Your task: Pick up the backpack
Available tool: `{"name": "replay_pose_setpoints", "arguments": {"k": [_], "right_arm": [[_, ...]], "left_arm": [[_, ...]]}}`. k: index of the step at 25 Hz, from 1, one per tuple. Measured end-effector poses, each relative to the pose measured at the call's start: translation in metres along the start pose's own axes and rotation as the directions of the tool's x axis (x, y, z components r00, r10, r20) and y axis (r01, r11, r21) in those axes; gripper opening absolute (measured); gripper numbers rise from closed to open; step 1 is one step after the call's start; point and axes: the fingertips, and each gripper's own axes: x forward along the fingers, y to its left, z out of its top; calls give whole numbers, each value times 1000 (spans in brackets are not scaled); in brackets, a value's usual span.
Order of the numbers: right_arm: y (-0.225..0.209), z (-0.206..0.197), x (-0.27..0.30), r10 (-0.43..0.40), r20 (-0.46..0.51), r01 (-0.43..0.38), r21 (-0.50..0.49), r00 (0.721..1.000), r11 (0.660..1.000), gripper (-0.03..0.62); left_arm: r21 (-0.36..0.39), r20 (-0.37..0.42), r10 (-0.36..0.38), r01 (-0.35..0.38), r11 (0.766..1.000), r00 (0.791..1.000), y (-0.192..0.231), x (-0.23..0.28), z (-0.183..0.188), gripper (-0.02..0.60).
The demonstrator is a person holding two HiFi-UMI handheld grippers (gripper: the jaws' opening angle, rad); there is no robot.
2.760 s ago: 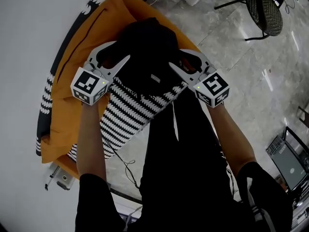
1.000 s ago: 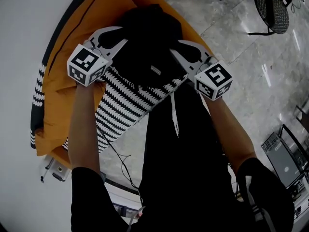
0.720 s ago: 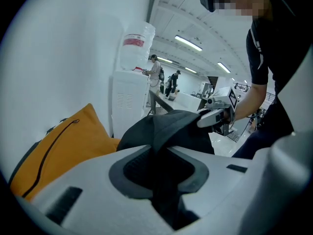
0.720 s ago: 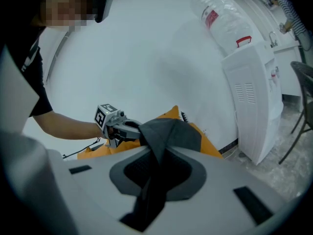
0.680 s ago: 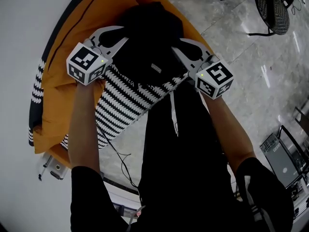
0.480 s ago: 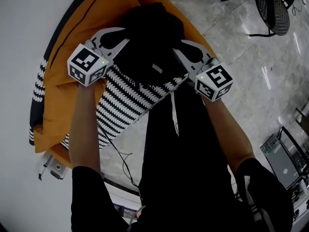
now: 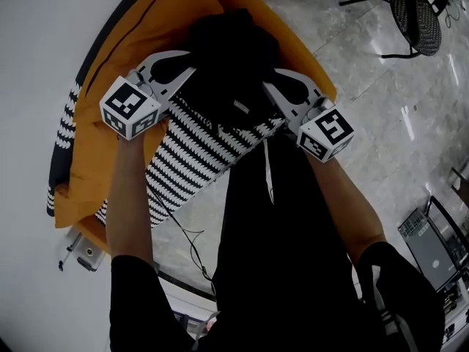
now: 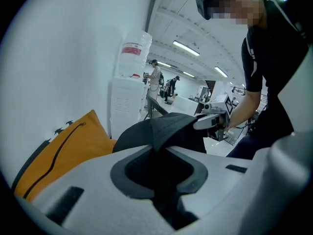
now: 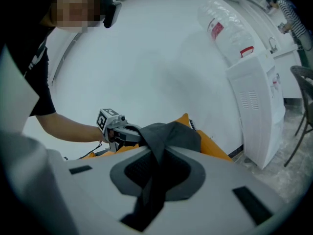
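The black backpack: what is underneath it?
Under the backpack a black-and-white striped cloth shows, spread over an orange cushion. What lies directly beneath the bag is covered, so whether it touches them cannot be told.

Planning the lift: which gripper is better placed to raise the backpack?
Neither left nor right leads: left gripper and right gripper, jaws having just been closing, each pinch backpack fabric on opposite sides; lift together.
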Motion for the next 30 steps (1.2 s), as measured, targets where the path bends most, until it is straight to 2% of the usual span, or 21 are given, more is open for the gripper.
{"name": "replay_pose_setpoints", "arguments": {"k": [6,12,20,24,30], "right_arm": [[24,5,-3,40,6,-40,-30,999,999,54],[44,8,-8,69,-1,-69,-72,998,995,52],[61,26,-18,93,-1,-93,-135,996,986,51],[67,36,-21,104,-3,-103,-150,995,983,51],[78,60,-31,113,14,-109,-170,993,979,49]], "left_arm": [[-17,40,1,0,1000,999,-14,-24,-1,72],[-58,131,-35,43,997,991,-29,-43,-1,72],[-50,166,-15,24,998,986,-45,-59,5,72],[-53,211,5,7,999,978,-46,-66,17,74],[-53,260,-6,20,998,966,-56,-79,38,72]]}}
